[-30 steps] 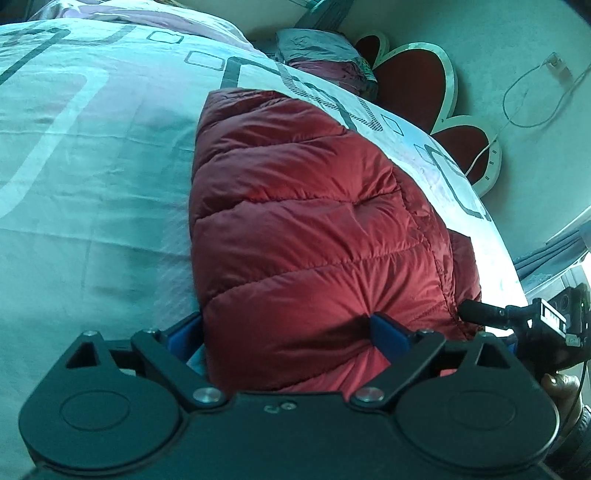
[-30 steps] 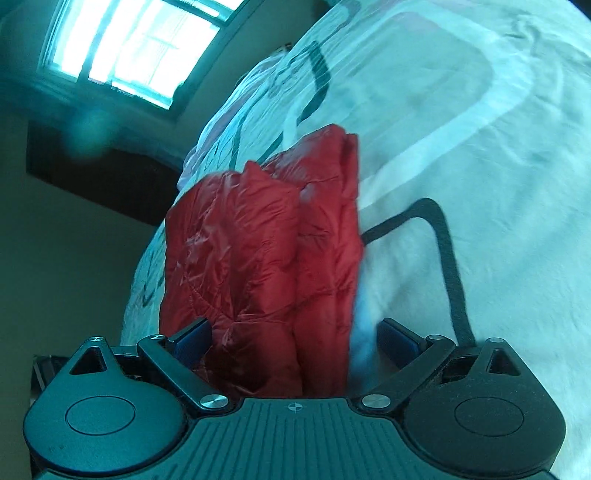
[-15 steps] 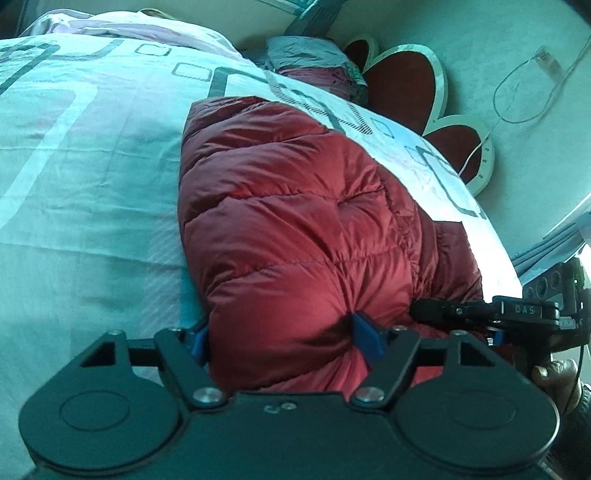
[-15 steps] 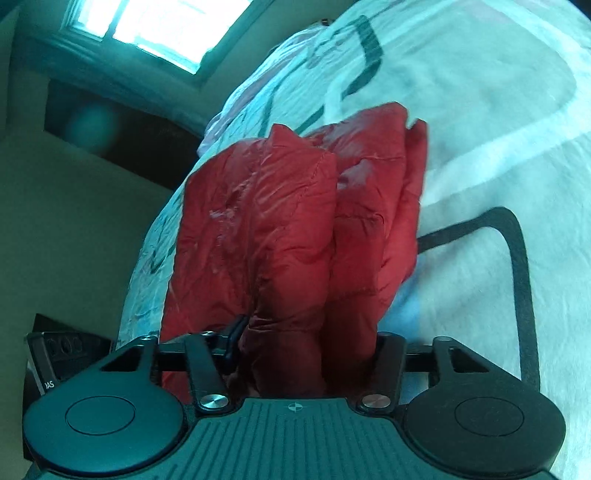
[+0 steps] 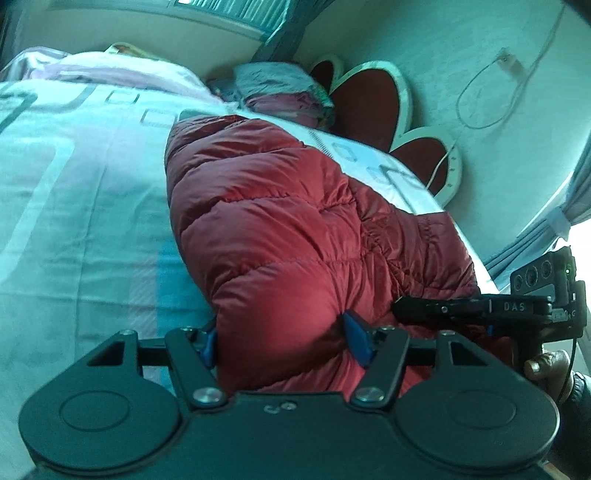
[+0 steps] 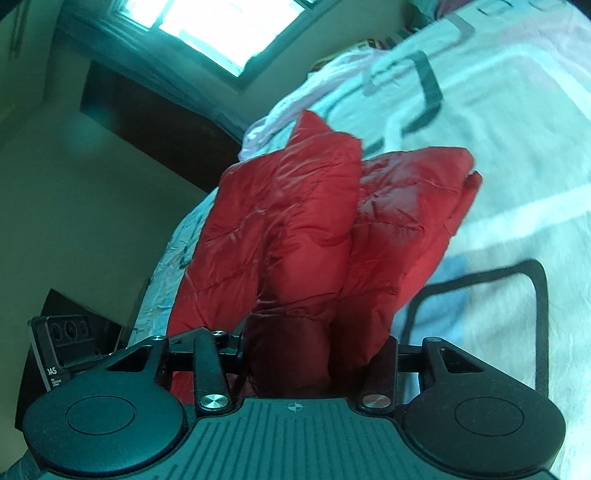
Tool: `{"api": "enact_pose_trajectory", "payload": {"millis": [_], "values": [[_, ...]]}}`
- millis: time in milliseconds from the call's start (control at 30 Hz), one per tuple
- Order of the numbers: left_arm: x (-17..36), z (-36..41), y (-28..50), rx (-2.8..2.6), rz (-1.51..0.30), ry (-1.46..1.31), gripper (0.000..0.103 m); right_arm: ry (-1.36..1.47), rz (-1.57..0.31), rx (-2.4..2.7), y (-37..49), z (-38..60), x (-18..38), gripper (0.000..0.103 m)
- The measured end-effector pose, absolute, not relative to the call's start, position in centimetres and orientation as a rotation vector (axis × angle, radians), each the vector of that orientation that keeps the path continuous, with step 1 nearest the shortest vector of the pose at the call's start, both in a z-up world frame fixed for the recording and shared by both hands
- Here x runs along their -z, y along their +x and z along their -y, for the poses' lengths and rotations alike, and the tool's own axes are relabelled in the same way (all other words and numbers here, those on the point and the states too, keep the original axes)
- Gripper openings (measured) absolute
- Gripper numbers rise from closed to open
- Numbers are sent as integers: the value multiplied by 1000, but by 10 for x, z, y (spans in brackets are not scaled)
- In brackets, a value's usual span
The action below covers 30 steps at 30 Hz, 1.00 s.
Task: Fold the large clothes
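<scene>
Left wrist view: red puffy jacket (image 5: 280, 229) squeezed by the closing left gripper (image 5: 284, 343); laid on the bed (image 5: 74, 221)
Right wrist view: jacket end pinched by the closing right gripper (image 6: 314, 354)

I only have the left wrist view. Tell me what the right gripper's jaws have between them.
Observer: The right gripper has a thick bunch of the red puffer jacket between its jaws, which are closing.
Operator: Report how the jacket looks from that side.
Observer: Two padded layers stand side by side, with a deep crease between them.
Operator: Say what lies beyond the bed there.
Observer: A bright window sits high up, with a dark cabinet under it.
</scene>
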<state>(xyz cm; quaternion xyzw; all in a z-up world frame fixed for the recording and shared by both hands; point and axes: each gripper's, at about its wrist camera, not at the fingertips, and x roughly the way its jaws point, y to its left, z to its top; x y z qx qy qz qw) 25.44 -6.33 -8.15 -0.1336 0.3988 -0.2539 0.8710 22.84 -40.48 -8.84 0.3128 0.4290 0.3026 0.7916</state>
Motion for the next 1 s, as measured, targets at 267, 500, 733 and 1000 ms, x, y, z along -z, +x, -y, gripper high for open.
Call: {"api": "enact_pose_trajectory", "payload": {"millis": [267,500,733,1000], "values": [[53,18,253,569,-735,-297,61,612,-841,-684,233,351,46,45],[42,-81,257,560,-694,-316,61,550,-811,-720,249,245,21,45],[55,-209,265,533,-739,-365,61,530,-863,-726,265,100,32,45],[122,-300,279,373,-907,-389,69,585,-1059,-668,294,-18,115,45]]}}
